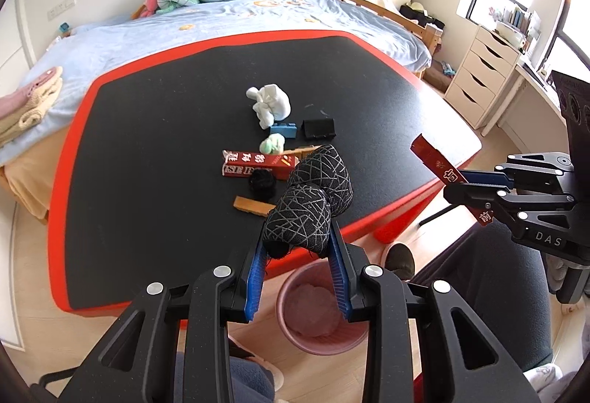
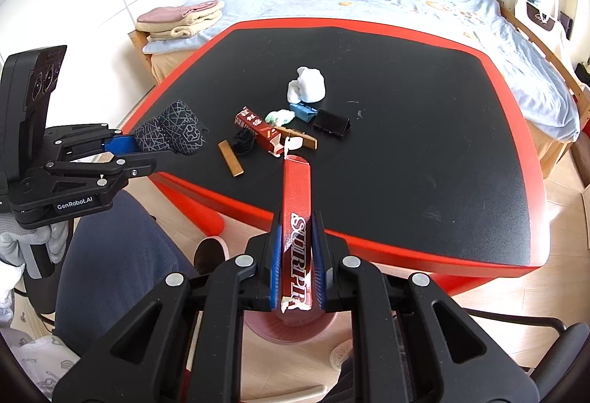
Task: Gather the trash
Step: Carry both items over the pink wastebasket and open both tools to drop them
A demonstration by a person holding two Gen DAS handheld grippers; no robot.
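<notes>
The left gripper (image 1: 298, 248) is holding a rolled black sock (image 1: 309, 196), its jaws narrowed onto the near end, above the pink bin (image 1: 313, 314) on the floor just in front of the counter (image 1: 147, 181). The right gripper (image 2: 297, 262) is pinching a flattened red box (image 2: 297, 218) between nearly closed jaws, also over the bin. Lying on the counter are another red box (image 1: 258, 163), white tissue (image 1: 271, 104), a wood strip (image 1: 252, 206) and a black clip (image 1: 319, 129).
</notes>
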